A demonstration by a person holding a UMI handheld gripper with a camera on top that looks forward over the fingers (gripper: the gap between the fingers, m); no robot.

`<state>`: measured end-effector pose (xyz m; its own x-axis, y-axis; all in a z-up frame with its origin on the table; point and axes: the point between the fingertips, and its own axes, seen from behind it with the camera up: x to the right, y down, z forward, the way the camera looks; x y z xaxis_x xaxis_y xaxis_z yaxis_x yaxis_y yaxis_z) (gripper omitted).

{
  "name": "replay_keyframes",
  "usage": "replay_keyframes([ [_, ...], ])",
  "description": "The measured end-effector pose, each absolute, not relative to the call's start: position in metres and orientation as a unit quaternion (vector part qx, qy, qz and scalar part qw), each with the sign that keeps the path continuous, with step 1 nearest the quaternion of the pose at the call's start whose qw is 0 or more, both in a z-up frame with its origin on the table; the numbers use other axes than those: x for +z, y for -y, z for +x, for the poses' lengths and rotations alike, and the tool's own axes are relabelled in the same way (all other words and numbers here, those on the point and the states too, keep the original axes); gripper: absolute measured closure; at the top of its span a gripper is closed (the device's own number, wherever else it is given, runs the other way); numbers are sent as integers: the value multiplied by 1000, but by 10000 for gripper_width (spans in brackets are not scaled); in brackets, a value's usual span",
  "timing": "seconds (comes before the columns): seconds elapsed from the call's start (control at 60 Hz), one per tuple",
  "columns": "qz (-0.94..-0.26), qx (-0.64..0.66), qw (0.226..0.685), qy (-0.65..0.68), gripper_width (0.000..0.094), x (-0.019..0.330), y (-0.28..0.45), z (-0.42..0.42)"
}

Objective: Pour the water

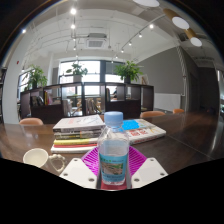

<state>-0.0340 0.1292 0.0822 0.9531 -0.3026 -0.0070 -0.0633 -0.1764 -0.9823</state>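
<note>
Water bottle (pixel 114 150) upright in the gripper (pixel 113 172), books (pixel 80 125) beyond

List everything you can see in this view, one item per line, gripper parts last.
water bottle: one, clear with a blue cap and a label, upright between the fingers
cup: one, pale, on the table beside the bottle
books: a stack, light covers, on the table beyond the bottle
blue item: one, flat, on the table behind the bottle; what it is cannot be told
table: one, dark brown, under all of these
potted plants: three, green, on the dark shelf before the windows
chairs: two, tan backs, at the table's far side
gripper: one, white fingers with magenta pads, closed on the bottle
</note>
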Motion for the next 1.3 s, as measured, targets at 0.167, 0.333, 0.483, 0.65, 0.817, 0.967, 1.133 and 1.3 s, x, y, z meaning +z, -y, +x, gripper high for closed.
replay_keyframes([
  [0.167,-754,-89,640,-121,524,82,-132,-35],
  [0.333,-773,-65,624,-93,232,78,-123,-47],
  [0.483,-806,-78,582,-72,182,58,-86,-56],
  [0.65,-827,-66,555,-64,173,49,-23,-84],
  [0.817,-836,-67,542,-55,174,50,53,-106],
  [0.967,-835,-64,543,-60,174,63,97,-120],
  [1.133,-827,-66,555,-58,177,86,122,-132],
  [1.3,-818,-60,570,-49,175,106,131,-147],
])
